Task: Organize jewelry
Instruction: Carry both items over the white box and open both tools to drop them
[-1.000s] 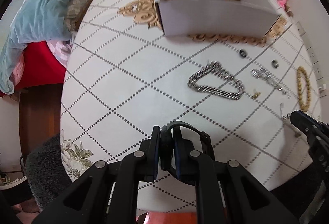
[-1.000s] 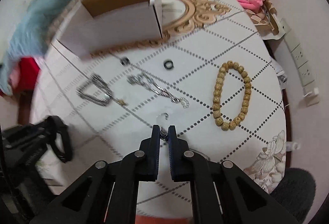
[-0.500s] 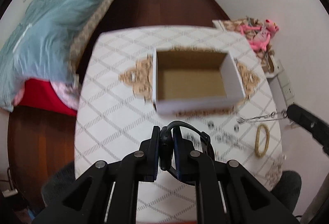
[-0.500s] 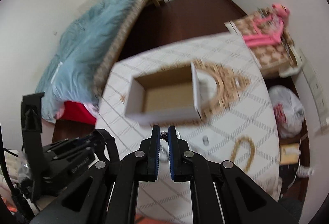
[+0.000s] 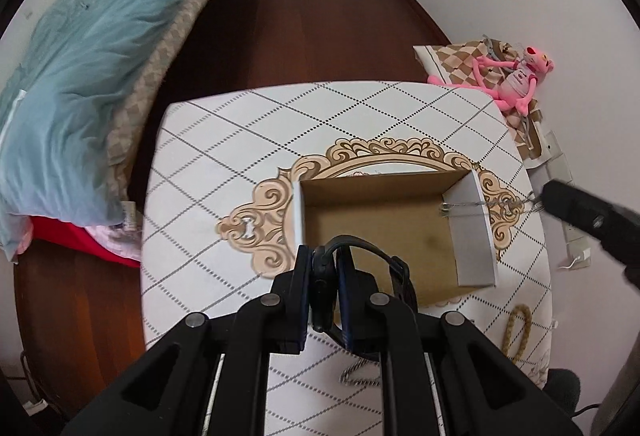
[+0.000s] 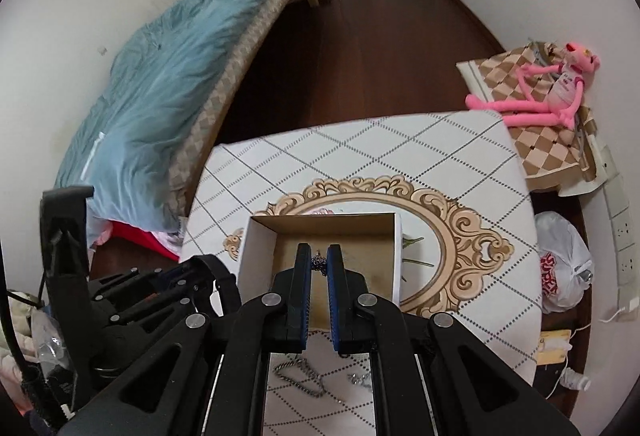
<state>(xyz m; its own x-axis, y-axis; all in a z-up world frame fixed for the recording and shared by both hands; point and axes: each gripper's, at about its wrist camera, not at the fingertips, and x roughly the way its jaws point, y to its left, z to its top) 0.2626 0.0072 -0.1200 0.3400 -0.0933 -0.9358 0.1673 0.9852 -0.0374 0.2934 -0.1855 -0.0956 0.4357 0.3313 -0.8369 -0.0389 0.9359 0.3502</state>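
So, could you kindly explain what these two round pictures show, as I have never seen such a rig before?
A person holds two black hand grippers; no robot arm is involved. Each carries a wide-angle camera looking along its jaws, hence the round pictures. In the left camera's picture, the left gripper is shut on a black watch. In the right camera's picture, the right gripper pinches a thin silver chain. Both hover over an open cardboard box on the patterned table. A bead bracelet and a thick silver chain lie on the table.

Home bedroom, bed, plush toy
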